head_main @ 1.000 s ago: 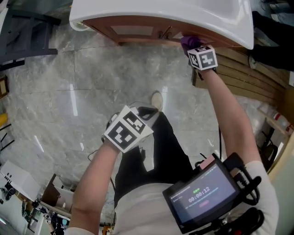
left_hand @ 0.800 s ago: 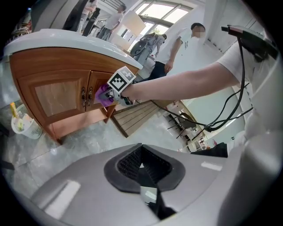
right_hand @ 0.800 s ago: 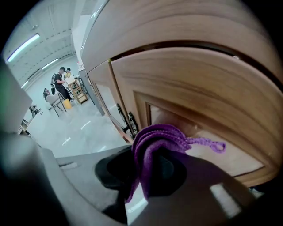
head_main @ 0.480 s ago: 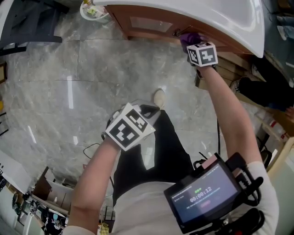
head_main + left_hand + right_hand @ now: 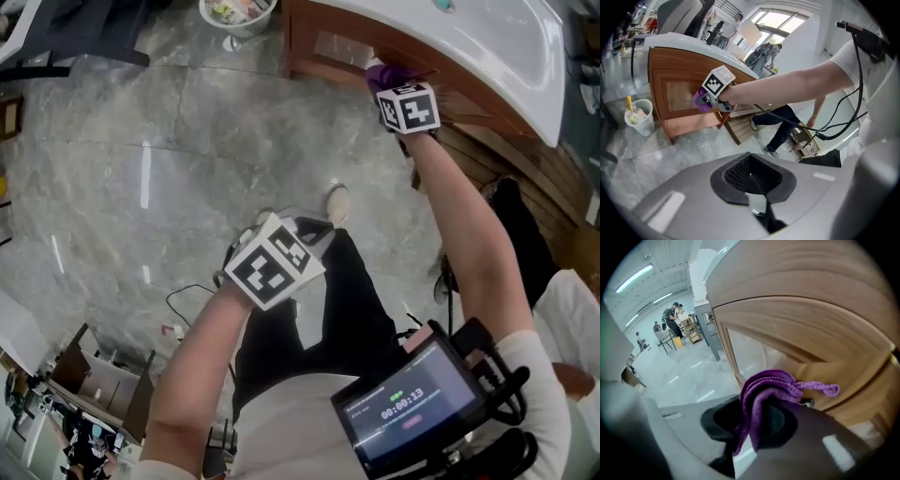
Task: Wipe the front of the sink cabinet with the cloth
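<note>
— Moved since a second ago: sink cabinet [image 5: 323,58] sits further right in the head view, and a waste bin [image 5: 236,13] comes in at the top edge. Right tongs [image 5: 750,426] keep to the cabinet front. Left tongs [image 5: 752,178] hold much the same spot over the thigh. Item one?

— Item one, cloth [image 5: 765,389]: purple, folded, pinched between the pads of the right tongs. Folds bulge out ahead of the tips, and a loop tag trails to the right. It lies against the wooden front, at the right edge of the door's inset panel, below the rim of the white sink [image 5: 487,42].

— Right tongs, state?

— Clamped on the cloth. Arm stretched forward, marker cube facing up.

— Left tongs?

— Pads pressed together, nothing between them. Held low, well apart from the cabinet, above the grey marble floor [image 5: 131,150]. Their own view looks across at the right tongs, the cloth and the cabinet front. The bin stands on the floor just beside the cabinet's left corner.

— Other entries?

— Screen unit [image 5: 412,405], at the person's chest.
</note>
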Tool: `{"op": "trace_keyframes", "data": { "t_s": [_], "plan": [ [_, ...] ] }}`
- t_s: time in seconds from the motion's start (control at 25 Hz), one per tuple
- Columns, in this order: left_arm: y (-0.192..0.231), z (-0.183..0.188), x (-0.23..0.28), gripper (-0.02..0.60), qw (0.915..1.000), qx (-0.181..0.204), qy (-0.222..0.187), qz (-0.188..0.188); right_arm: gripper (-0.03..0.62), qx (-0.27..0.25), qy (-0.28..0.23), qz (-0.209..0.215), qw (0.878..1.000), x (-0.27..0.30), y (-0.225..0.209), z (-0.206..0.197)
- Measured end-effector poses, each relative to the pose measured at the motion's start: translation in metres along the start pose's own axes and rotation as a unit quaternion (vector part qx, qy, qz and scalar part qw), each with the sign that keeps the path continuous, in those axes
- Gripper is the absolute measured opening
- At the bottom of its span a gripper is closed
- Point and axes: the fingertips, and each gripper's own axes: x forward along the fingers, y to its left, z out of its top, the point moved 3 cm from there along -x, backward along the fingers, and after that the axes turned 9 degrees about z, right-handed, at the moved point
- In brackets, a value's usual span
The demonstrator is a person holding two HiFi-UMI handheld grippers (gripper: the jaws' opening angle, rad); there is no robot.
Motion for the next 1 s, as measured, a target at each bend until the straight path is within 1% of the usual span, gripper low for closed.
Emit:
{"op": "trace_keyframes", "data": {
  "t_s": [0.12, 0.24, 0.36, 0.44, 0.6, 0.76, 1.0],
  "plan": [
    [0.008, -0.014, -0.006, 0.006, 0.9999, -0.006, -0.001, 0.008, 0.087, -0.016, 0.006, 0.007, 1.0, 0.023, 0.017, 0.015],
    [0.018, -0.02, -0.014, 0.006, 0.9998, -0.01, -0.01, 0.016, 0.087, -0.026, 0.007, 0.016, 1.0, 0.045, 0.033, 0.036],
    [0.025, -0.028, -0.024, 0.006, 0.9992, -0.024, -0.018, 0.025, 0.087, -0.042, 0.01, 0.025, 0.999, 0.064, 0.053, 0.059],
    [0.028, -0.037, -0.03, 0.006, 0.9989, -0.035, -0.016, 0.028, 0.087, -0.055, 0.012, 0.031, 0.998, 0.075, 0.067, 0.071],
    [0.034, -0.052, -0.038, 0.006, 0.9979, -0.051, -0.02, 0.034, 0.087, -0.089, 0.012, 0.044, 0.995, 0.093, 0.095, 0.094],
    [0.038, -0.061, -0.048, 0.006, 0.9973, -0.056, -0.03, 0.038, 0.087, -0.109, 0.009, 0.059, 0.992, 0.106, 0.119, 0.111],
    [0.043, -0.079, -0.053, 0.006, 0.9964, -0.071, -0.025, 0.04, 0.087, -0.129, -0.007, 0.095, 0.987, 0.115, 0.143, 0.126]
  ]
}}
